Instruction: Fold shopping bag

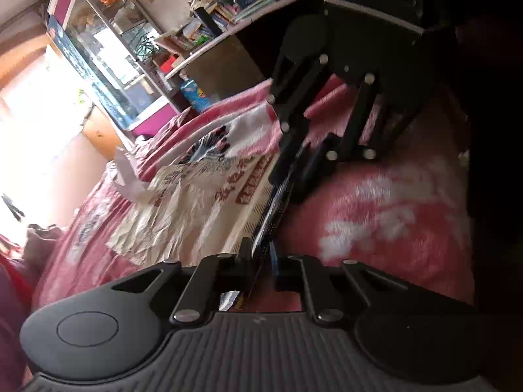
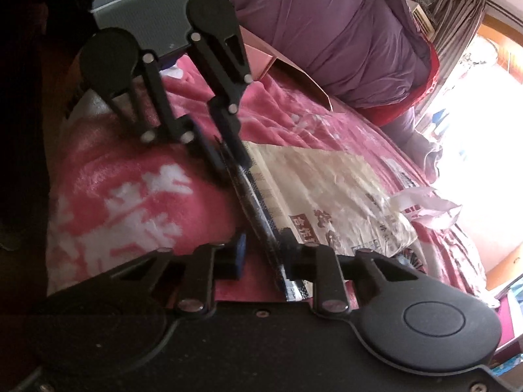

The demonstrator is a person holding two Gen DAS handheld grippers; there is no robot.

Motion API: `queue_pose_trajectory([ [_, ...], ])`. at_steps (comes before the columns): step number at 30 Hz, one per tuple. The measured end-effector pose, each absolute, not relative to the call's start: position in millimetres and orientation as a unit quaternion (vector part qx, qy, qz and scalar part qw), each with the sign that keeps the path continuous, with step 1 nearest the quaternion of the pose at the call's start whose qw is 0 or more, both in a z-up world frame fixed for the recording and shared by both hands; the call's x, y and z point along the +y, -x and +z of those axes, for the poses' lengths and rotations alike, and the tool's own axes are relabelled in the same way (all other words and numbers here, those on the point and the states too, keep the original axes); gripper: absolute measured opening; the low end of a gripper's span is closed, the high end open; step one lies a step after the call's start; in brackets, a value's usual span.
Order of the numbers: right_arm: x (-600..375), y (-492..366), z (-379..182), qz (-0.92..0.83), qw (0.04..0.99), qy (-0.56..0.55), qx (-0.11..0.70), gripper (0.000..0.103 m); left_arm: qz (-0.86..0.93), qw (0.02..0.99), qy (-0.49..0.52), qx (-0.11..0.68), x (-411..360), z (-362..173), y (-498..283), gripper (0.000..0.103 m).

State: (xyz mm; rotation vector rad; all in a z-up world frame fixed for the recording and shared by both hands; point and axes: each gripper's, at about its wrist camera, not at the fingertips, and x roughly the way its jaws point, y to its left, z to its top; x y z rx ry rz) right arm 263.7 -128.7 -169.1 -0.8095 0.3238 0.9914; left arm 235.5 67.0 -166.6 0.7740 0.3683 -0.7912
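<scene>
A crinkled white plastic shopping bag (image 1: 202,192) with red and dark print lies on a pink and white blanket (image 1: 376,209). It also shows in the right wrist view (image 2: 327,183). My left gripper (image 1: 258,261) is shut on the bag's dark bottom edge (image 1: 278,202). My right gripper (image 2: 261,254) grips the same edge (image 2: 251,192) from the other end. Each gripper shows in the other's view: the right one (image 1: 304,163) and the left one (image 2: 225,153). The edge is stretched taut between them, slightly above the blanket. The bag's handles (image 2: 428,205) lie at the far end.
A purple bundle of bedding (image 2: 343,39) and an open cardboard box (image 2: 294,75) sit on the bed behind the bag. A cluttered shelf (image 1: 228,16) and a glass cabinet (image 1: 108,49) stand beyond the bed. A bright window (image 2: 483,104) is at the far side.
</scene>
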Motion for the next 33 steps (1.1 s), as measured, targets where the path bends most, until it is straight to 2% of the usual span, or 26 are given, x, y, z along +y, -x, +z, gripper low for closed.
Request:
queue_pose_trajectory([
  [6,-150,-292,-162,0.488,0.800,0.284,0.201,0.011,-0.405,0.840,-0.299,0.203,81,-163,-258,0.010],
  [17,-183,-335,-166,0.497,0.809,0.080,0.305,0.011,-0.409,0.857,-0.041,0.310,117,-165,-312,0.010],
  [23,-195,-353,-176,0.472,0.805,-0.035,0.357,0.010,-0.381,0.859,0.032,0.340,122,-173,-329,0.010],
  [29,-194,-356,-182,0.442,0.808,-0.076,0.383,0.006,-0.351,0.855,0.105,0.368,127,-182,-346,0.012],
  [33,-192,-357,-185,0.427,0.807,-0.100,0.397,0.005,-0.346,0.852,0.114,0.375,131,-183,-347,0.012],
])
